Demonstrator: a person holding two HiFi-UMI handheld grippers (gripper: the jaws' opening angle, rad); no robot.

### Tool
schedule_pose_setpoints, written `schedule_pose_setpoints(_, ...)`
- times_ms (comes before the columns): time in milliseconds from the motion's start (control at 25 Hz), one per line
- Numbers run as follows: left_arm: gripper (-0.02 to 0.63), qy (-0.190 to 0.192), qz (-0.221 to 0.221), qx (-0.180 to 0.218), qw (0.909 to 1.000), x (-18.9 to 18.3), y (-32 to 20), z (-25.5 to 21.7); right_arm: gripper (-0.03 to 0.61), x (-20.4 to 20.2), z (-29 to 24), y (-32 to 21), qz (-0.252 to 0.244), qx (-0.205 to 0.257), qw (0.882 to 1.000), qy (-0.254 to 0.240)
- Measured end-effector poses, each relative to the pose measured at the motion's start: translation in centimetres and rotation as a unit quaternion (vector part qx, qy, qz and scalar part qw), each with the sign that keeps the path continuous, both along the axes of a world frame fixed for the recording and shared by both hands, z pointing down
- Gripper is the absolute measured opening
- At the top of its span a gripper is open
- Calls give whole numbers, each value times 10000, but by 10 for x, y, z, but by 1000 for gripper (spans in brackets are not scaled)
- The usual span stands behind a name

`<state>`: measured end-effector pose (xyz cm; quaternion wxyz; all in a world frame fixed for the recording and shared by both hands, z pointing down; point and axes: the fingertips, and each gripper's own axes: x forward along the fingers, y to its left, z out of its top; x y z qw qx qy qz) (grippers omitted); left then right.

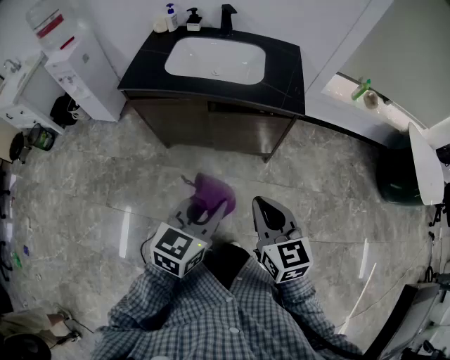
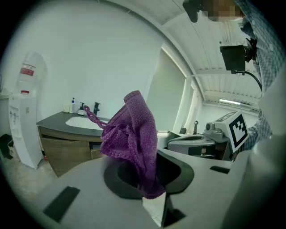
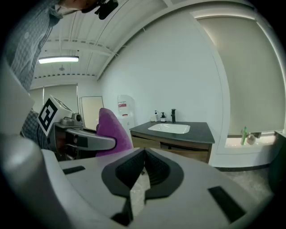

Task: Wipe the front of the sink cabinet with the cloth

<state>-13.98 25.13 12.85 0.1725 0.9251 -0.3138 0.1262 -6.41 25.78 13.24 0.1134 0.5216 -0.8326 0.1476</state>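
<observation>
A purple knitted cloth [image 1: 211, 193] is pinched in my left gripper [image 1: 204, 211]; in the left gripper view the cloth [image 2: 132, 143] bunches up out of the shut jaws. My right gripper [image 1: 266, 212] is beside it, jaws shut with nothing between them. The sink cabinet [image 1: 214, 126] stands ahead across the floor, brown wood fronts under a black top with a white basin [image 1: 215, 60]. Both grippers are well short of it. The right gripper view shows the cabinet [image 3: 178, 145] at mid right and the cloth [image 3: 114, 132] at left.
A white water dispenser [image 1: 77, 56] stands left of the cabinet. Soap bottles [image 1: 171, 17] and a black tap [image 1: 226, 17] sit on the top. A dark bin [image 1: 397, 172] and a toilet lid [image 1: 425, 165] are at right. Grey marble floor [image 1: 105, 190] lies between.
</observation>
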Motion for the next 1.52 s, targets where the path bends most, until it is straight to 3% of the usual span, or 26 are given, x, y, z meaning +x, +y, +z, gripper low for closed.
schedule_pose_setpoints(640,69,-38,-157,-13,9999,10,5,3,18,18,2,1,46,24,10000,-55)
schedule_pose_setpoints(1000,69,-152,-499,15,9986,15,11,2,18,37,7,14,-64,35,9999,-152)
schedule_pose_setpoints(1240,69,13,-914,-1,9958,21,21,1,18,55,17,28,-155,-25,9998,-154)
schedule_pose_setpoints(1520,69,-4,-1044,11,9945,23,13,8,18,70,23,27,-157,-79,9998,-88)
